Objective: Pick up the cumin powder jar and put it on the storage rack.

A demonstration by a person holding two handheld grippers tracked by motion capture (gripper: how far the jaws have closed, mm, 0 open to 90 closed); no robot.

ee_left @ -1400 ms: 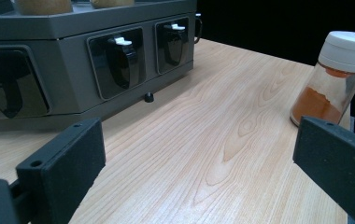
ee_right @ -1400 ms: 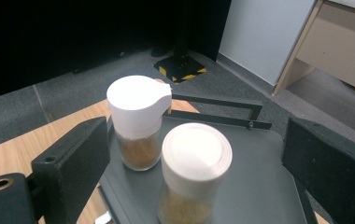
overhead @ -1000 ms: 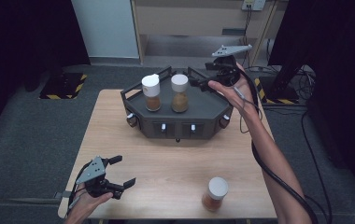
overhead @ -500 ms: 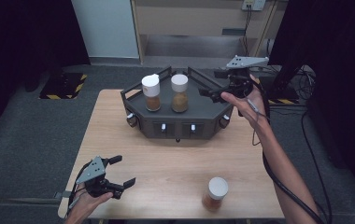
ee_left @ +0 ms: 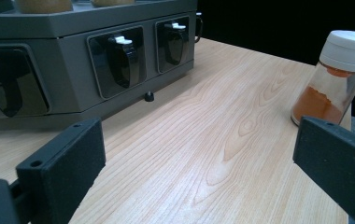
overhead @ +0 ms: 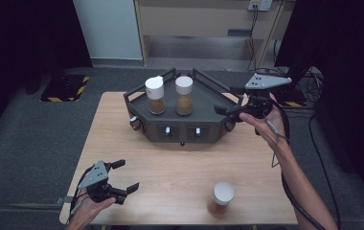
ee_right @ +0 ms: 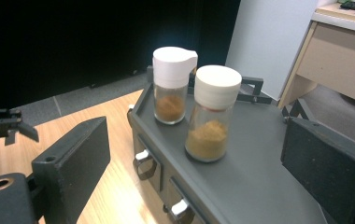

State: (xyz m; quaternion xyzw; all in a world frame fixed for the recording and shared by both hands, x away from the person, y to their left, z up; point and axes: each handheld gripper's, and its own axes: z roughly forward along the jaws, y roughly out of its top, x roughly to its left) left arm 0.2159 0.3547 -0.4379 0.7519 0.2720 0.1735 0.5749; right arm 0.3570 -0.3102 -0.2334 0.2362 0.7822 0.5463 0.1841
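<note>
So far, two jars have been set on the rack point(overhead: 209, 103), and one is left on the bench point(overhead: 180, 167). On the grey deck a flip-cap jar point(overhead: 154, 95) and a round-cap jar point(overhead: 184, 95) are seen upright, just beside each other and not touching; in the right gripper view the same pair is shown close ahead, the round-cap one nearer. The third jar point(overhead: 221, 199), with orange powder and a white cap, stands upright near the front edge of the bench, well apart from the rack, and no tool is touching it. The right tool point(overhead: 228, 111) is held at the right end of the rack with its jaws wide apart and nothing between them. The left tool point(overhead: 125, 176) is held low over the front left corner of the bench, its jaws likewise spread wide and empty; in the left gripper view the third jar point(ee_left: 337, 77) is seen beyond the right-hand jaw, not between the two. About two thirds of the loading is judged to be done. What remains, by this reckoning, is for the last jar to be gripped, lifted and stood on the deck, where bare room is seen to the right of the pair.
</note>
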